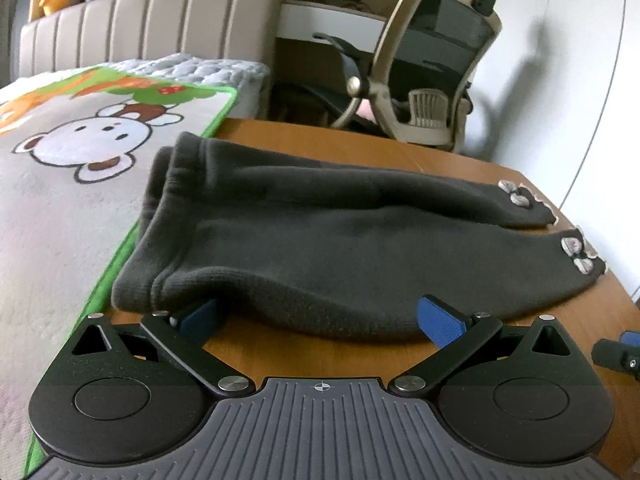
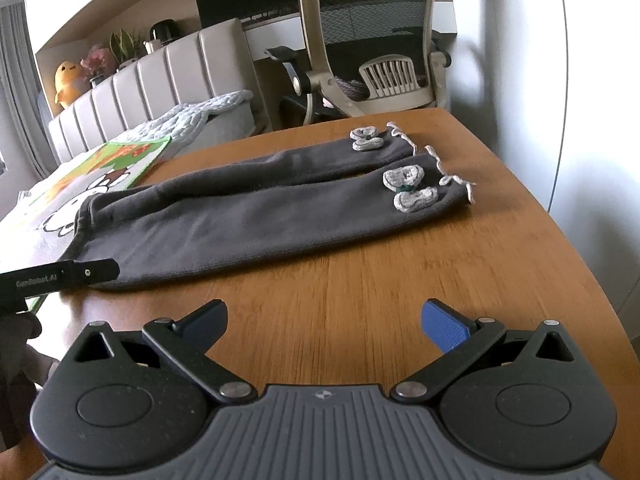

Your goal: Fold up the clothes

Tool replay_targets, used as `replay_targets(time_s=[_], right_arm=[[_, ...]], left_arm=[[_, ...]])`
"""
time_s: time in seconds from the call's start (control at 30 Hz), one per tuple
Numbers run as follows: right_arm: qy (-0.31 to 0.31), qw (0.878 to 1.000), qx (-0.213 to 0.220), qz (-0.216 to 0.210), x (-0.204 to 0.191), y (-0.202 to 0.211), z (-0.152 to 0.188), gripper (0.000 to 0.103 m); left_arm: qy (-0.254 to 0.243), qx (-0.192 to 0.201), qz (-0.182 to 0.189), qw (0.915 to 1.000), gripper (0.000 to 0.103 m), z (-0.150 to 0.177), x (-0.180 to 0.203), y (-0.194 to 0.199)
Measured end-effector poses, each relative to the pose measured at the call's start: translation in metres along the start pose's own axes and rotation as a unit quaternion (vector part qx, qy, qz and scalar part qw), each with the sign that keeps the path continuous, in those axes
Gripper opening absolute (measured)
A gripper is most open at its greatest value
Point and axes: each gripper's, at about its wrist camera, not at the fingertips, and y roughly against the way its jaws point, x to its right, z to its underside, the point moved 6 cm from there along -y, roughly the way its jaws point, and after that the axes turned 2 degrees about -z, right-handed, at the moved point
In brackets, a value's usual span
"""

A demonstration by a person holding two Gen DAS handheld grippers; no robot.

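Dark grey pants (image 2: 240,216) flat on wooden table (image 2: 400,280), L gripper (image 1: 320,316) fingers apart at waistband edge, R gripper (image 2: 324,320) fingers apart, holding nothing, near pants.

The left gripper's (image 1: 320,316) left blue pad (image 1: 198,318) is partly hidden under the dark grey trousers' (image 1: 320,240) near edge. In the right wrist view, the left gripper (image 2: 60,276) beside the trousers' (image 2: 240,220) waistband is cut off by the frame's left edge.
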Motion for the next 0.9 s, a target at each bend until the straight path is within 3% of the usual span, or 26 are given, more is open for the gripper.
replay_targets(time_s=[0.23,0.5,0.9], right_arm=[[0.092,0.994,-0.039,0.048,-0.023,-0.002,0.011,0.103],[0.084,0.995,-0.039,0.047,-0.021,0.001,0.014,0.103],[0.084,0.995,-0.038,0.046,-0.021,0.0,0.013,0.103]], left_arm=[[-0.007,-0.006,-0.035,0.9993,0.103,0.034,0.009,0.041],[-0.011,-0.013,-0.076,0.9969,0.103,0.048,0.01,0.06],[-0.021,-0.017,-0.083,0.9962,0.103,0.048,0.011,0.058]])
